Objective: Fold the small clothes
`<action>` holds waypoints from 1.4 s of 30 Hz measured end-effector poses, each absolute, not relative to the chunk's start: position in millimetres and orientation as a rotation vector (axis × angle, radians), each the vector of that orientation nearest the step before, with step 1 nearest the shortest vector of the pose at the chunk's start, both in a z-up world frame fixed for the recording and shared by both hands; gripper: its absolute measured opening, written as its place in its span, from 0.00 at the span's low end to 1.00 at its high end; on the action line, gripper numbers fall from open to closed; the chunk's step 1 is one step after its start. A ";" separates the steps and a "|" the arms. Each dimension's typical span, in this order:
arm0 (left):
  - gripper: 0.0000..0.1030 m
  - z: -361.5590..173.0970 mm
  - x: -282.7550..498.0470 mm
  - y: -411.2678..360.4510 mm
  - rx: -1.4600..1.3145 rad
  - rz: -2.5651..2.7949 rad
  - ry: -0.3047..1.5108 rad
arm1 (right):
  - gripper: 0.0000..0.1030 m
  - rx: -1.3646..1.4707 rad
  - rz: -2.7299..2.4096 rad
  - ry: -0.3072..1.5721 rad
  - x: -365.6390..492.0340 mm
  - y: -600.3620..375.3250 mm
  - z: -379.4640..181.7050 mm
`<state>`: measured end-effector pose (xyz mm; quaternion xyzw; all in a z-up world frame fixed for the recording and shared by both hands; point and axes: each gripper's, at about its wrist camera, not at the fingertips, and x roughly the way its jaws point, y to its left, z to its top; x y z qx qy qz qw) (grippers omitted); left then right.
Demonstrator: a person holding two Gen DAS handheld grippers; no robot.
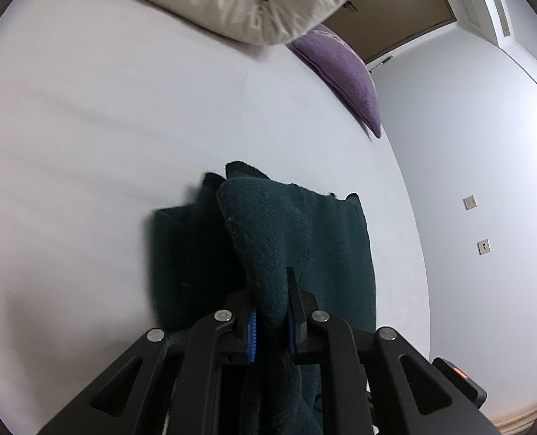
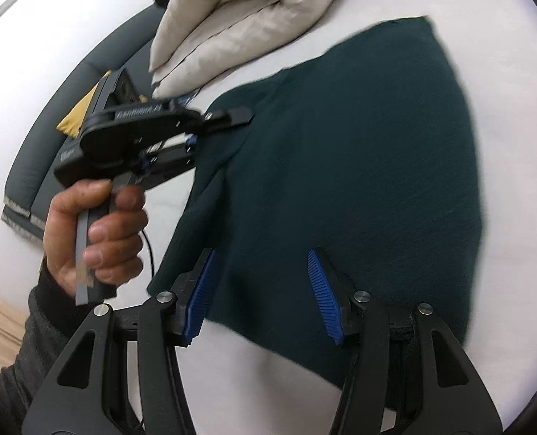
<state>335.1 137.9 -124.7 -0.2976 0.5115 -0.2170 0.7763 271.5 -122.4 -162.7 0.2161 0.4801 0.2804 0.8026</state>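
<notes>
A dark green knit garment (image 2: 359, 145) lies spread on the white bed sheet (image 2: 504, 54). My left gripper (image 1: 272, 301) is shut on a raised fold of the garment (image 1: 268, 239), the cloth pinched between the blue pads and draped over the rest. In the right wrist view the left gripper (image 2: 239, 117) sits at the garment's left edge, held by a person's hand (image 2: 98, 232). My right gripper (image 2: 262, 257) hovers open over the garment's near edge, with nothing pinched between its blue pads (image 2: 323, 290).
A folded cream duvet (image 2: 232, 18) lies at the far side of the bed, with a purple pillow (image 1: 344, 72) beside it. A grey padded bench (image 2: 69, 83) with a yellow cloth (image 2: 76, 116) stands to the left. A wall (image 1: 468, 145) borders the bed's right side.
</notes>
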 end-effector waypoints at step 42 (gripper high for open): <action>0.12 -146.1 219.0 99.1 -0.160 -0.366 0.916 | 0.43 0.786 0.609 1.074 280.3 -204.0 -199.7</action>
